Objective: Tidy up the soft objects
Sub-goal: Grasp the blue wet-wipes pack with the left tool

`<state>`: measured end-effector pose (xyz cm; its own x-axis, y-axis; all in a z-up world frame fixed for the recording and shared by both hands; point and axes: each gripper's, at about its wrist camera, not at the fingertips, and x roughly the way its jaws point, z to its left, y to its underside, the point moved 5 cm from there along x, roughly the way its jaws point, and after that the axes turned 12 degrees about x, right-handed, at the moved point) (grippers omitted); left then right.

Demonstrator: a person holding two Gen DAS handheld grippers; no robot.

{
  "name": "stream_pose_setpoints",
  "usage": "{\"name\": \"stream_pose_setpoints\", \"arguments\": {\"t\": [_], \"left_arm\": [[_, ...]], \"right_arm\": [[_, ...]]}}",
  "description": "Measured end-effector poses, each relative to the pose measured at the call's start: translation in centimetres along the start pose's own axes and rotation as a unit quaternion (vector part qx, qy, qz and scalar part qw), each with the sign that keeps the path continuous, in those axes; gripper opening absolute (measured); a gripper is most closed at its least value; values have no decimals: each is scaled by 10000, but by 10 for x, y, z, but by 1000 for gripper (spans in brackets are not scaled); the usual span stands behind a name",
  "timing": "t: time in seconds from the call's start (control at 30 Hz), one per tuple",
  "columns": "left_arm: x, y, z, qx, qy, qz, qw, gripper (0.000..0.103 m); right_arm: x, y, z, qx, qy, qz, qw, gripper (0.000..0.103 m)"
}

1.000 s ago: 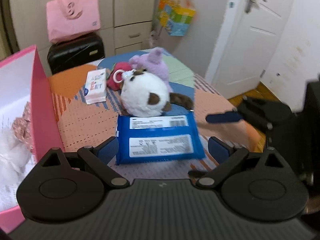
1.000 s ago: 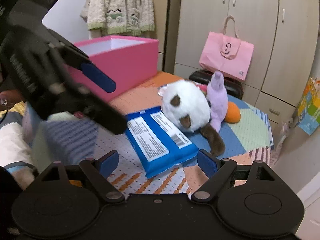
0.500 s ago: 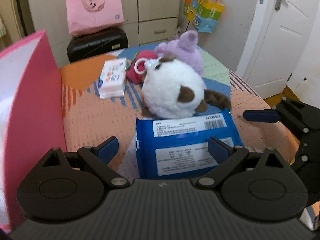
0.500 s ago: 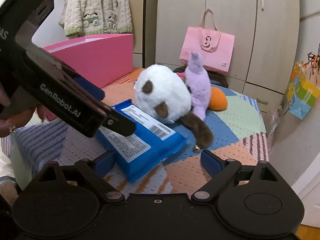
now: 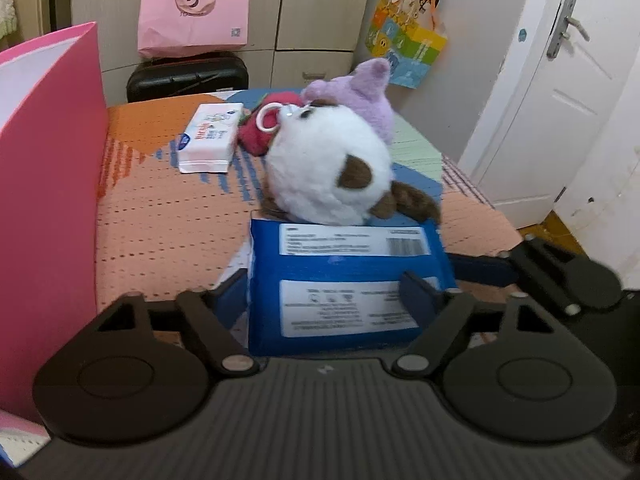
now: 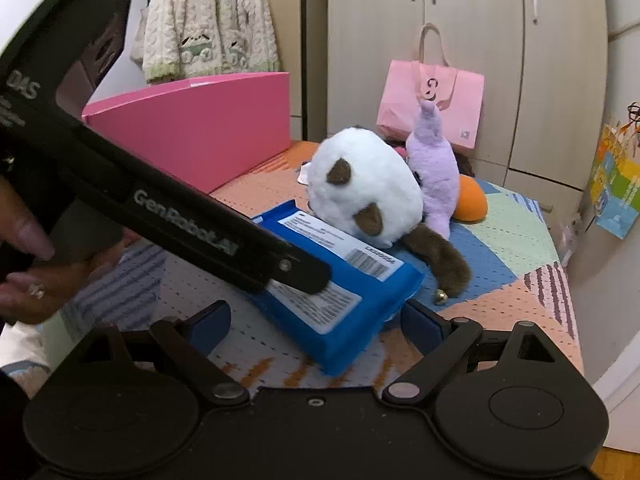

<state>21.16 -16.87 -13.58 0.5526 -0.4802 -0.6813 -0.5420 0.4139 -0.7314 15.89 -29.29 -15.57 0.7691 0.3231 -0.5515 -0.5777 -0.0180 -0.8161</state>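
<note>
A blue soft pack [image 5: 344, 276] with white labels lies on the patterned table. My left gripper [image 5: 324, 300] is open, its fingers on either side of the pack's near end; one finger lies over the pack's top in the right wrist view [image 6: 296, 268]. My right gripper [image 6: 316, 320] is open, close to the corner of the pack [image 6: 340, 292], and empty. A white plush with brown ears [image 5: 328, 168] leans on the pack's far edge; it also shows in the right wrist view [image 6: 364, 196]. A purple plush [image 5: 368, 92] and a red plush [image 5: 260, 128] lie behind it.
A pink open box [image 5: 52, 184] stands at the table's left; it also shows in the right wrist view [image 6: 192, 124]. A white tissue pack [image 5: 208, 136] lies mid-table. An orange plush [image 6: 470, 200] lies by the purple one. A pink bag on a black case [image 5: 188, 76] stands behind. A white door [image 5: 552, 92] is at right.
My left gripper has moved forward until its open fingers straddle the blue pack. My right gripper has come closer to the pack's corner.
</note>
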Motion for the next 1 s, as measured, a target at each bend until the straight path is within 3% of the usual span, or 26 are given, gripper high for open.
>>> {"name": "stream_pose_setpoints", "arguments": {"t": [0.17, 0.53, 1.0], "left_arm": [[-3, 0, -4, -22, -96, -22, 9999, 66], [-8, -1, -20, 91, -367, 96, 9992, 66], [-20, 9, -22, -29, -46, 250, 9997, 66]], "right_arm": [[5, -2, 6, 167, 209, -100, 9996, 88], [0, 3, 11, 201, 423, -462, 9978, 77], [2, 8, 4, 389, 173, -466, 9980, 90]]}}
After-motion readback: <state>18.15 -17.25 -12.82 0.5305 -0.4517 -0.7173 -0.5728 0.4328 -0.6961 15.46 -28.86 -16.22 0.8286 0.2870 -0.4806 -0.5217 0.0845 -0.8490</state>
